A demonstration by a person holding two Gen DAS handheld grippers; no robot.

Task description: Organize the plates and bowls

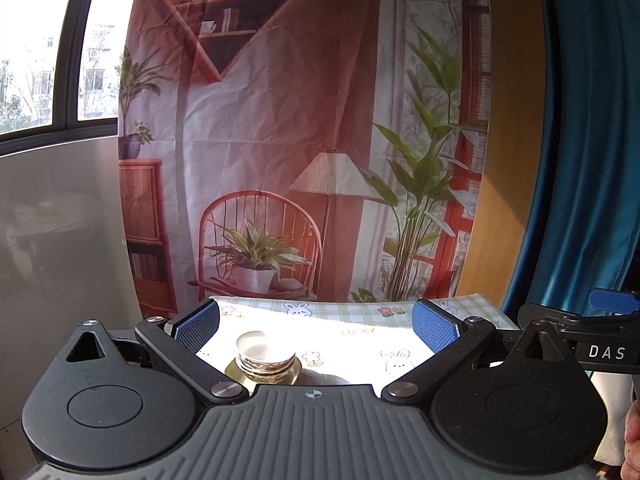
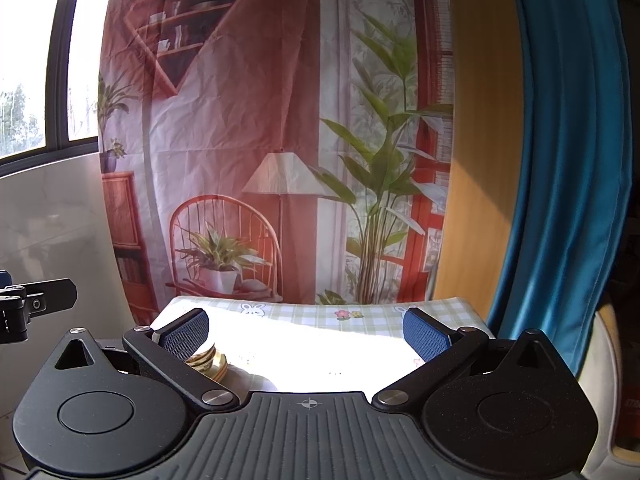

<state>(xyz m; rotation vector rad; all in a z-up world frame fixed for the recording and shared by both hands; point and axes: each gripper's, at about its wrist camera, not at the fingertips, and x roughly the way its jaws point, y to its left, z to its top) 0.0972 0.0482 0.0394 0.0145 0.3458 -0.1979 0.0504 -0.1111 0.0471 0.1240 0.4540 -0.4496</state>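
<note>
A stack of small pale bowls (image 1: 265,357) sits on a gold-rimmed plate (image 1: 240,372) on the table with the checked bunny cloth (image 1: 352,336). My left gripper (image 1: 316,326) is open and empty, held above and behind the stack, which lies low between its blue pads (image 1: 198,326). My right gripper (image 2: 306,334) is open and empty. In the right wrist view the same stack (image 2: 206,358) shows partly hidden behind the left pad (image 2: 184,336). The plate's near side is hidden by the gripper body.
A printed wall hanging (image 1: 304,120) with a chair and plants hangs behind the table. A blue curtain (image 2: 568,160) hangs at the right, a window (image 1: 44,40) at the left. The other gripper's body (image 1: 600,348) shows at the right edge of the left wrist view.
</note>
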